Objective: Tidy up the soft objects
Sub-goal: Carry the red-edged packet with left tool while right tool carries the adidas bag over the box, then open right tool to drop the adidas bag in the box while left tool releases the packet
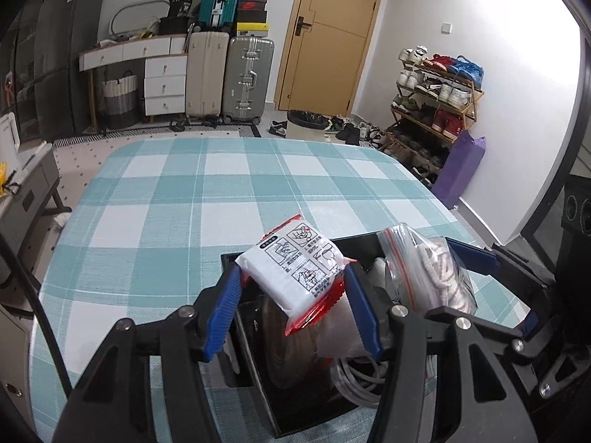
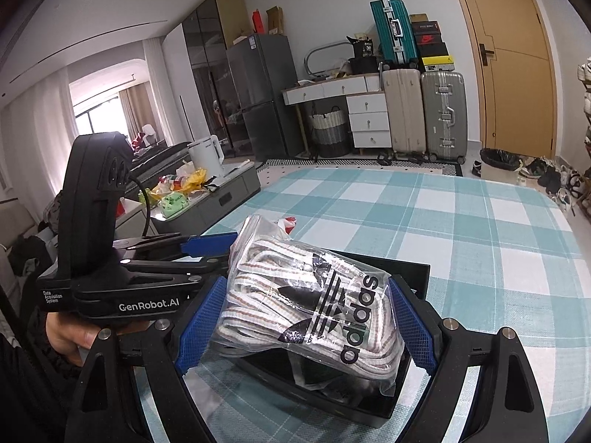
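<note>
The left gripper [image 1: 291, 288] is clamped on a white wipes packet [image 1: 295, 269] above the black box [image 2: 413, 273]. Just beside it, the right gripper [image 2: 306, 328] grips a clear bag of striped socks [image 2: 306, 302]

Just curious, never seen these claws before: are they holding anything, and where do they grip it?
Left gripper clamps a white-and-red packet by its sides; right gripper a clear bag of cord, likewise.

Both tongs are black plastic frames with ribbed blue pads and round silver screw heads at the pivots. The left tongs [image 1: 291, 295] trail a black cable [image 1: 40, 313] on their left side. Their body carries white lettering, "GenRobot.AI" and "Data Acquisition System". The right tongs [image 2: 306, 317] look alike. A hand [image 2: 74, 336] emerges from a dark sleeve.
</note>
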{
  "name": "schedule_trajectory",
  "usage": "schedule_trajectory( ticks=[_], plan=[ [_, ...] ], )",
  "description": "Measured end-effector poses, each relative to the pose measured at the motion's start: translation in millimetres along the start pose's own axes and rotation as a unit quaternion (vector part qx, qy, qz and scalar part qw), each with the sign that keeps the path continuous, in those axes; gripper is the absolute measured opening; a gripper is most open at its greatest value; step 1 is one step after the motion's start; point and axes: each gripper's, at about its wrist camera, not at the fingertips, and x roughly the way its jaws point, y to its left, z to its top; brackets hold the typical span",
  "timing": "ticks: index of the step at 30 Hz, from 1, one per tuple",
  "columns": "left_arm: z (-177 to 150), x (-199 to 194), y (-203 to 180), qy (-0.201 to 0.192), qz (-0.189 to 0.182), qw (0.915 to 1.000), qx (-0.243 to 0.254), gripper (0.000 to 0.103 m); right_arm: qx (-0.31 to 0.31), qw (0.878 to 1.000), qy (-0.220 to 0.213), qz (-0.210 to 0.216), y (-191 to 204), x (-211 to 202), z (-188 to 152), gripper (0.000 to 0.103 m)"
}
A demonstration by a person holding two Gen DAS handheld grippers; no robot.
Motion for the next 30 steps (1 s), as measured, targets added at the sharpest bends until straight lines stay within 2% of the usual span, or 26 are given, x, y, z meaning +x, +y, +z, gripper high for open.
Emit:
schedule_trajectory(
  ticks=[12,16,19,21,24,30],
  plan=[
    [-1.6,0.0,2.9,-0.002,0.001,1.0,0.004,0.058,0.009,0.999,0.033,-0.007,-14.4,25.4,-8.8,0.088],
    [-1.8,0.2,2.9,-0.002,0.0,1.0,0.001,0.058,-0.004,0.999,0.031,-0.013,-13.7,26.3,-10.1,0.089],
    [-1.5,0.1,3.3,-0.001,-0.001,1.0,0.001,0.058,-0.016,0.999,0.028,-0.022,-11.1,24.3,-10.3,0.092],
    [-1.2,-0.1,4.3,0.002,-0.006,1.0,-0.004,0.058,-0.029,0.999,0.014,-0.038,-8.0,18.2,-9.9,0.1],
    [-1.8,-0.5,5.5,0.002,-0.006,1.0,-0.001,0.058,-0.041,0.998,0.011,-0.045,-6.1,10.2,-9.3,0.102],
    [-5.1,-0.7,0.8,0.003,0.017,0.9997,0.02,0.069,-0.043,0.997,0.01,-0.068,-13.6,-3.9,-11.5,0.102]
  ],
)
